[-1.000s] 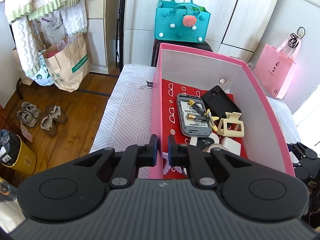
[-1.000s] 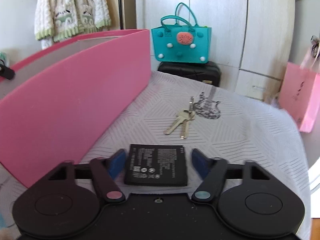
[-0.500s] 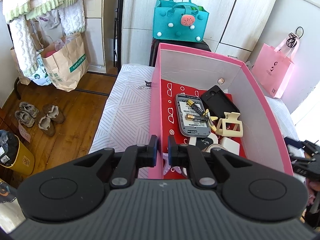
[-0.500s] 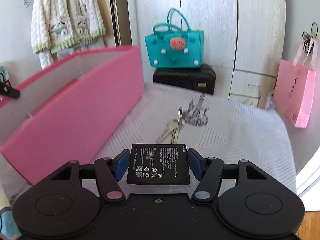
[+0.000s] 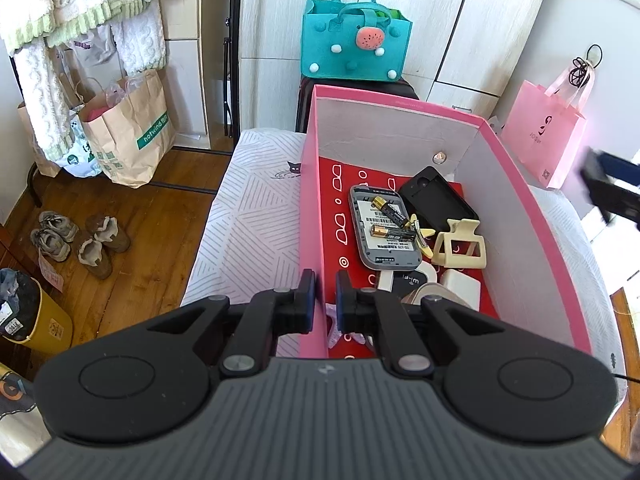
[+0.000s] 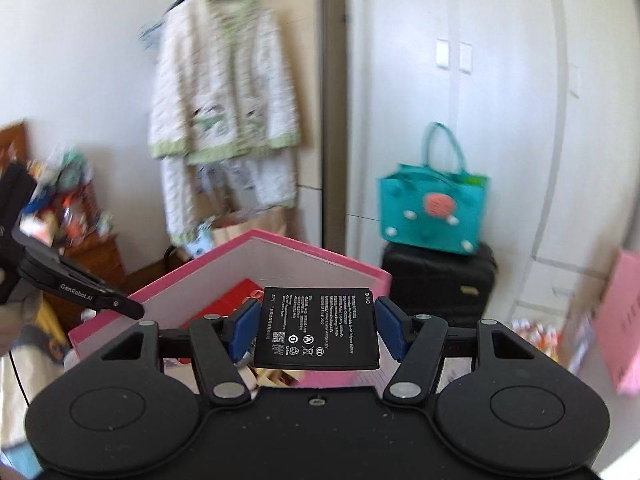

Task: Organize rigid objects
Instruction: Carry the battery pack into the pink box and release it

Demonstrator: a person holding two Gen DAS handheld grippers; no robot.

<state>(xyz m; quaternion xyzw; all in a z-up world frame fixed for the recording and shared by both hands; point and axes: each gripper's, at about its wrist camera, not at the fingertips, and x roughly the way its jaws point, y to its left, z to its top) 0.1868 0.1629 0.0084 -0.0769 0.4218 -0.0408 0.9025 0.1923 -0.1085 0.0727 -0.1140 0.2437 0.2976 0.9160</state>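
Our left tongs (image 5: 325,294) pinch the near wall of the pink box (image 5: 310,216), already holding a router, AA batteries and a hair claw, as our right tongs (image 6: 316,330), clamped on a flat phone battery (image 6: 318,328), carry it above the box, not yet dropped in.

Background clutter, non-task items only.
Teal felt bag (image 5: 355,46) sits on a black suitcase (image 6: 436,284) at the wardrobe (image 5: 440,12); pink gift bag (image 5: 542,136) at right; brown paper bag (image 5: 130,130), shoes (image 5: 80,238), yellow bin (image 5: 38,320) on the wood floor (image 5: 160,216); knit cardigan (image 6: 224,96) hanging.
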